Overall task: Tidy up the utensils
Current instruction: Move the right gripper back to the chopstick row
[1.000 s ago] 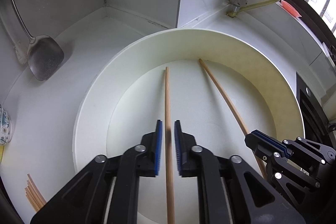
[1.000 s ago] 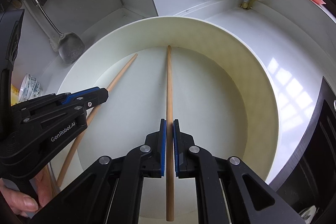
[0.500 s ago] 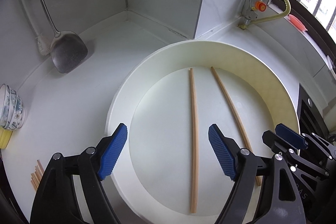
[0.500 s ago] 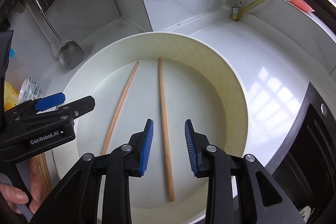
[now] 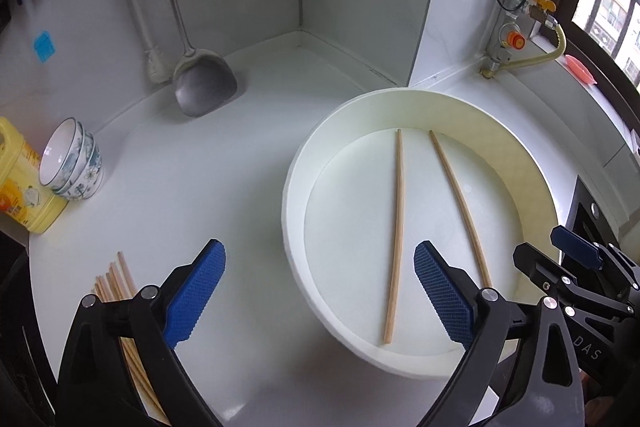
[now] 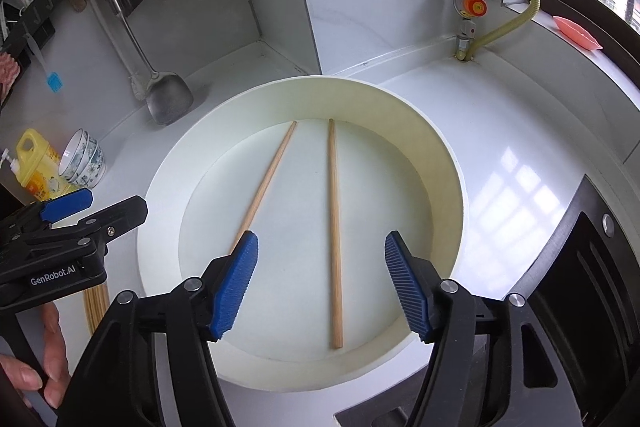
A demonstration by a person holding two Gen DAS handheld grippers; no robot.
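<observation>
Two wooden chopsticks lie apart in a round white basin [image 5: 292, 187] [image 6: 160, 227]: a left chopstick [image 5: 396, 227] [image 6: 264, 187] and a right chopstick [image 5: 460, 203] [image 6: 334, 227]. My left gripper [image 5: 320, 291] is open and empty, raised over the basin's left rim. My right gripper [image 6: 320, 279] is open and empty above the basin's near side, and it shows at the right edge of the left wrist view [image 5: 576, 259]. A bundle of more chopsticks [image 5: 116, 283] lies on the counter, left of the basin.
A metal spatula [image 5: 204, 83] and a brush [image 5: 154, 67] hang at the back wall. Stacked bowls [image 5: 72, 163] and a yellow bottle [image 5: 20, 183] stand at the left. A gas valve and hose [image 6: 472, 7] are at the back right, a black stove [image 6: 592, 267] at the right.
Both grippers opened, let go of one chopstick each in the basin, and pulled back and up. The left gripper also swung left over the counter.
</observation>
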